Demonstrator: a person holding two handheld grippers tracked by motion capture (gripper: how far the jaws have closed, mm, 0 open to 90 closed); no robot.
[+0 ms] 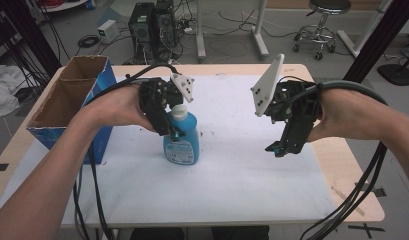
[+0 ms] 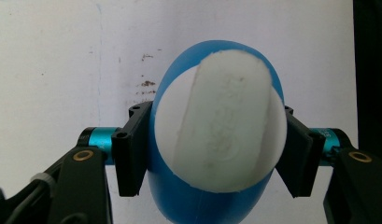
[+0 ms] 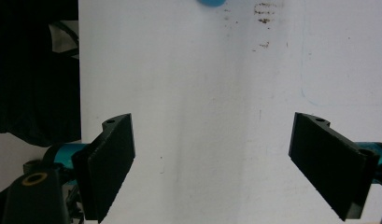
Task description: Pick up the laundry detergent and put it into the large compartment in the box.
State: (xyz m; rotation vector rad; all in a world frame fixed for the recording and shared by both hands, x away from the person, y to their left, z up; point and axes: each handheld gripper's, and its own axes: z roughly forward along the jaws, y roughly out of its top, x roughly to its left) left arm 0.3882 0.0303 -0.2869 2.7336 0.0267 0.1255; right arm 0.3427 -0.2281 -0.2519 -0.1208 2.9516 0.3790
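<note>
Blue bottle [image 1: 182,137] is clamped upright on white mat [image 1: 242,170] by left gripper [image 1: 173,131], while right gripper [image 1: 278,148] is held wide open, empty, well apart.

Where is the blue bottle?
In the high view the blue bottle stands left of centre on the white mat, clamped by the left gripper, near the box.

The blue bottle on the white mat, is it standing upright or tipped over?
Upright. The blue bottle stands on its base on the white mat, white cap on top, with the left gripper clamped on its sides.
</note>
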